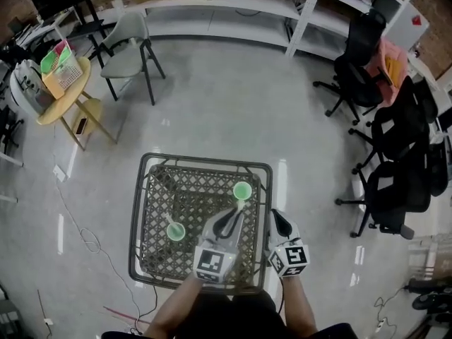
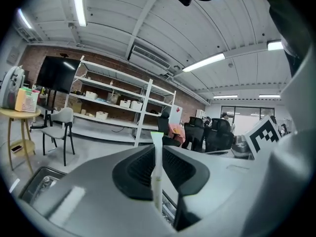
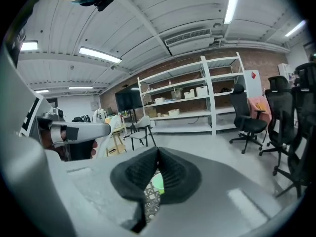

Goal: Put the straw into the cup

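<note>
My left gripper (image 1: 235, 215) is shut on a white straw (image 2: 157, 169) that stands upright between its pads, its top end showing above the jaws. In the head view the straw's tip (image 1: 239, 205) sits just below the right green cup (image 1: 242, 191) on the wicker table (image 1: 152, 210). A second green cup (image 1: 176, 231) stands at the table's left. My right gripper (image 1: 276, 221) hovers at the table's right edge, shut with nothing in it. Through its jaws a bit of green cup (image 3: 158, 182) shows.
A grey chair (image 1: 127, 44) and a small round side table (image 1: 62, 90) with baskets stand at the back left. Black office chairs (image 1: 395, 154) line the right side. White shelving (image 1: 282, 13) runs along the back wall. Cables (image 1: 85, 239) lie on the floor to the left.
</note>
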The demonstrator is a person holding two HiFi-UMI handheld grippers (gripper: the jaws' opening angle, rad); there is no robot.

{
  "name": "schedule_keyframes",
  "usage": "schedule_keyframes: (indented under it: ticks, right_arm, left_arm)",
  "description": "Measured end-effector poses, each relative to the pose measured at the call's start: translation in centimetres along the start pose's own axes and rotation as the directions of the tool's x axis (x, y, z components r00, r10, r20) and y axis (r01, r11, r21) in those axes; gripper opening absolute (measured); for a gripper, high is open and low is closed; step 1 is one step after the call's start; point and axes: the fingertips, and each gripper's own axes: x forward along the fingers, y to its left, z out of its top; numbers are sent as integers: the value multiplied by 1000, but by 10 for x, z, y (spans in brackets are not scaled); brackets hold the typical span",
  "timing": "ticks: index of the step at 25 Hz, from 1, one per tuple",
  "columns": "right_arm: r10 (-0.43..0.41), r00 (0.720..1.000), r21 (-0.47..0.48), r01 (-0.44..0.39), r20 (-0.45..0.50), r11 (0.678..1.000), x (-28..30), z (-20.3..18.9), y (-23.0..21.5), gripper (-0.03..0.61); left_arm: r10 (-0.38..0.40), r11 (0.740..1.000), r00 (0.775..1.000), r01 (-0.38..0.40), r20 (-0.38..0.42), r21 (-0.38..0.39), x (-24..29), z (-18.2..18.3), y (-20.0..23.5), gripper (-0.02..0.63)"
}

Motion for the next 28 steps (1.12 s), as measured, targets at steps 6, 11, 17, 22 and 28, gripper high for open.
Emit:
schedule_keyframes:
  ticks: [6,11,17,22,28]
  right_arm:
    - [4,1000,21,-4,-14,1000,27,-9,-21,3]
    - [6,1000,43,-5,-12,999,50,-15,-38,3]
    - [18,1000,37,-17,-14,999,78,-22,-49,3]
    - [27,999,52,-26,-20,998,94,-33,-60,3]
    - [37,999,73,-35,-25,997,109,-46,-77,3]
  left_arm:
    - [18,1000,1000,-18,1,1,30,-16,19,52]
    - [19,1000,1000,-19,3,1,54,-29,26,52]
    - [28,1000,1000,-28,3,-3,79,-42,34,52]
    - [34,999,999,-33,7,-16,98,-56,41,52]
    - [48,997,999,-47,9,-54,121,-66,48,52]
